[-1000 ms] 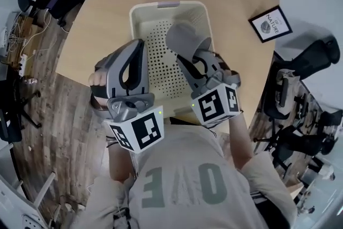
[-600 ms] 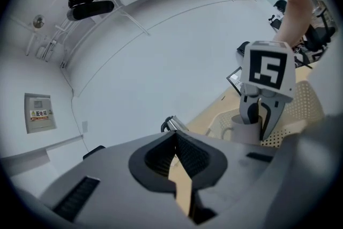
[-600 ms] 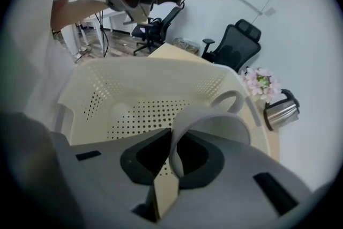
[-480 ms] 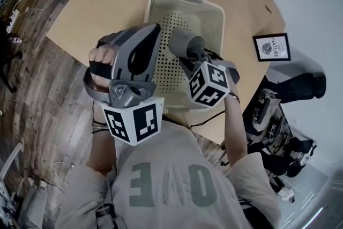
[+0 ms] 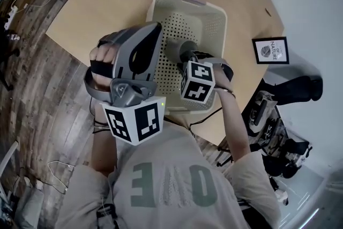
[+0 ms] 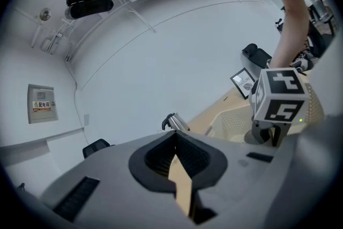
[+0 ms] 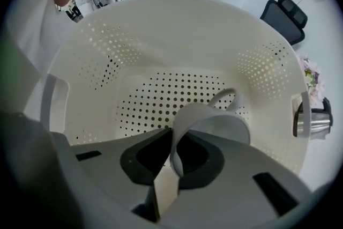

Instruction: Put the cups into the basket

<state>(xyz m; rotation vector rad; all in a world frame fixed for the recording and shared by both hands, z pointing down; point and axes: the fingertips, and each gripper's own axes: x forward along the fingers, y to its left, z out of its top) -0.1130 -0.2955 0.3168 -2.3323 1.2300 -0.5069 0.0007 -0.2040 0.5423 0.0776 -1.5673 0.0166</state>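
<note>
The head view looks steeply down from above the person's shoulders, fairly far off. The bench (image 5: 107, 2) fills its upper half, and the basket (image 5: 214, 8) sits toward 12 o'clock. The left gripper view rides just behind its own jaws and tilts up toward wall and ceiling, catching the basket's rim at 4 o'clock. The right gripper view points down into the basket from very close, its walls filling the frame. All three views share the basket. The framed picture (image 5: 270, 50) shows in the head and left gripper views, the steel jug (image 6: 174, 122) in both gripper views.
</note>
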